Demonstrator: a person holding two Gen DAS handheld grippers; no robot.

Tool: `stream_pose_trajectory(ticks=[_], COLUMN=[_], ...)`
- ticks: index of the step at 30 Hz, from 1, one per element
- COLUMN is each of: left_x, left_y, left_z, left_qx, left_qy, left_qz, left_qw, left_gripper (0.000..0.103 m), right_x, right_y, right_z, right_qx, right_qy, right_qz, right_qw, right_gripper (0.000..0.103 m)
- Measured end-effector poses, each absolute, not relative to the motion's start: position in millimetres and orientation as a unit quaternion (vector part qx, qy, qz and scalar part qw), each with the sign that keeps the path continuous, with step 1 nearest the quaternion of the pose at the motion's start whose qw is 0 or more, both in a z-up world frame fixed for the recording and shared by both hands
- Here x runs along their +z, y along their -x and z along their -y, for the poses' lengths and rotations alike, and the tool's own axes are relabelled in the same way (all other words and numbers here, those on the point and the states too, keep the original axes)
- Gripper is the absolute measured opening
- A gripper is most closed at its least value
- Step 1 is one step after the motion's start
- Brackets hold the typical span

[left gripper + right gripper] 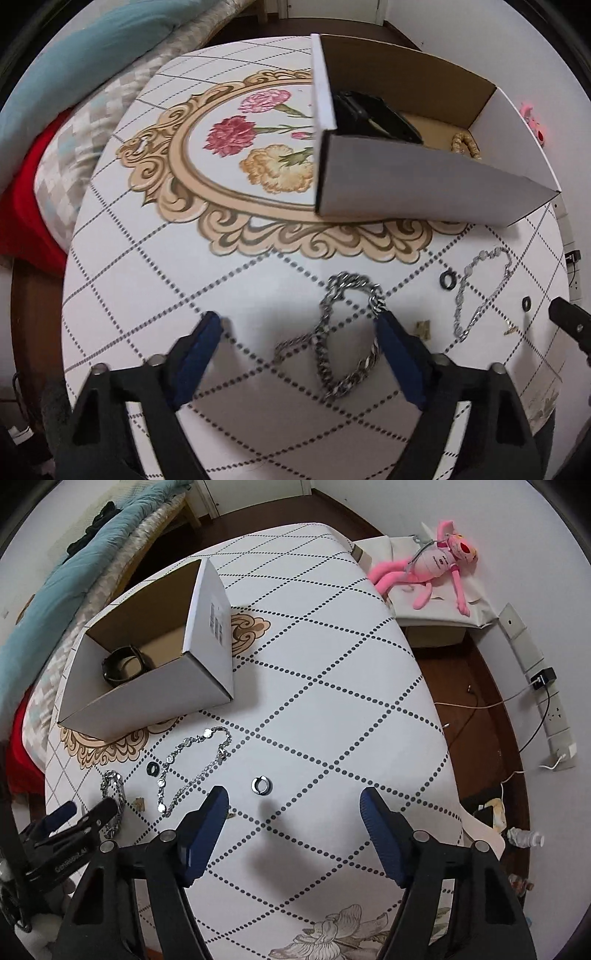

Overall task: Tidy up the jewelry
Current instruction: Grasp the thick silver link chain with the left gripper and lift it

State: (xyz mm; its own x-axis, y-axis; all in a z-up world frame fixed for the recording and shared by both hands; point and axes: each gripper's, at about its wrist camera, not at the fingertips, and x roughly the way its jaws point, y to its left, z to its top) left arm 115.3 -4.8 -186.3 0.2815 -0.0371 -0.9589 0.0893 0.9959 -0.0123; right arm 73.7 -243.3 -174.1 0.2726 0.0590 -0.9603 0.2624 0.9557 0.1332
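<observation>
Hovering low over the patterned table point(155, 258), both claws stand spread and empty. The left gripper point(295, 332) straddles the heavy curb chain point(343, 339) at lower centre, seemingly lined up to pinch it. The right gripper point(293, 801) frames the small silver ring point(261, 785). The open cardboard box point(207, 627), upper left, waits to receive pieces.

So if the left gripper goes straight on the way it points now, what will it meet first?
Most likely the thick silver chain, which lies on the table between the open left gripper fingers, nearer one finger. How far above it the tips are is unclear.
</observation>
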Motion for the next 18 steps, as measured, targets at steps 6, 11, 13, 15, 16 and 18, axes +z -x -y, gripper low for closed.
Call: stream_pose_trajectory(ticks=[6,11,13,15,16,18], left_x=[-180.5,-177.1,-172.1,-166.0,-162.3,-154.8], left_y=[-115.7,-117.3,-113.7,-109.9,-108.0,-104.2], left_z=[7.9,-3.4,-9.9,-17.6,-20.4,-25.5], left_qx=[-0.056,-0.069,-0.069,-0.07,-0.069,-0.07], left_qy=[-0.027,0.007,0.014,0.02,0.022,0.03], left_qz=[-0.585,-0.586,-0.581,-0.576,-0.574,-0.57], left_qw=[0.809,0.808,0.811,0.814,0.816,0.818], left_gripper=[0.008,0.003,0.003,0.003,0.003,0.003], right_x=[-176.6,-183.3,-186.2,-187.7,-188.2,-189.7], right_y=[-77.4,-79.3,-79.0,-78.0,-76.6,-75.1], right_z=[247.2,243.3,240.1,238.5,238.3,238.9], right_qx=[-0.067,-0.061,-0.059,-0.057,-0.058,-0.058], right_qy=[-0.143,-0.135,-0.133,-0.132,-0.131,-0.132], right_qz=[-0.599,-0.605,-0.607,-0.606,-0.606,-0.606], right_qw=[0.785,0.782,0.781,0.782,0.783,0.782], right_gripper=[0.075,0.068,0.068,0.066,0.065,0.064])
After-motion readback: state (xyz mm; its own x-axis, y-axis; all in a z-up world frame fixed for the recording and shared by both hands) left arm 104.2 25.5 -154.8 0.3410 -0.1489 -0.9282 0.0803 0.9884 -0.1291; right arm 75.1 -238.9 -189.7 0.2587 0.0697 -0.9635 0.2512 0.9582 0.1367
